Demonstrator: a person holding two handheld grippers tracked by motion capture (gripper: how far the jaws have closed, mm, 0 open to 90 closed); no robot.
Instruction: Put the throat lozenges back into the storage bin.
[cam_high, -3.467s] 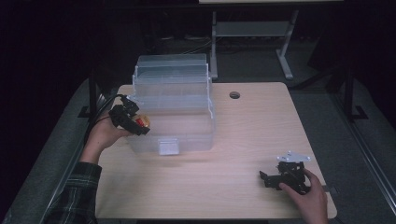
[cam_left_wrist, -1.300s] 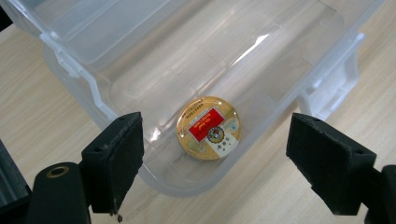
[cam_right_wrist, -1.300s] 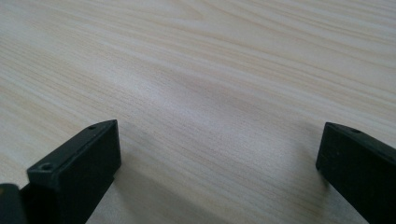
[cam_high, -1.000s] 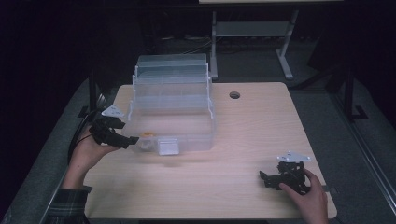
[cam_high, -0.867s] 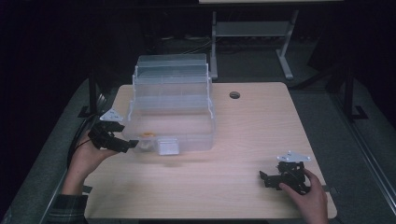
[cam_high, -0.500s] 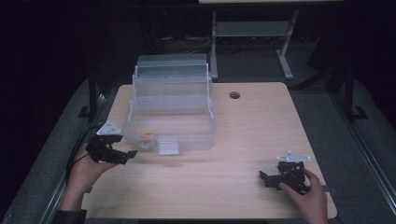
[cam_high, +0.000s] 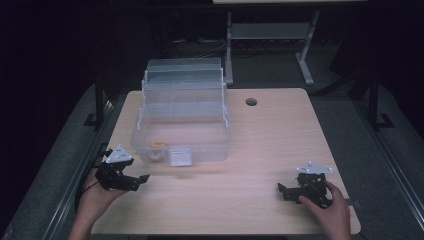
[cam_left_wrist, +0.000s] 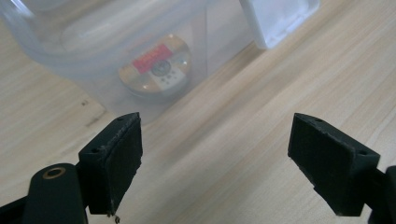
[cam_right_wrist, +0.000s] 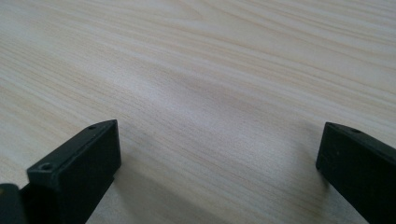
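Left claw (cam_high: 142, 178) is spread wide with nothing between its jaws, sitting low over the bench (cam_high: 260, 150) near its front left corner. Just ahead of it is one clear plastic bin (cam_high: 210, 142) with tiered trays stacked up at the back and a white latch (cam_high: 180, 157) on the front wall. Inside the bottom section, close to the corner nearest that claw, lies one small round disc (cam_left_wrist: 156, 70), yellowish with a red label, seen through the wall in the left gripper view; can't tell what it actually is. Right claw (cam_high: 282, 191) is also spread and holding nothing, resting on bare wood well apart from the bin, off to the other side. So: one bin, one disc, two claws.
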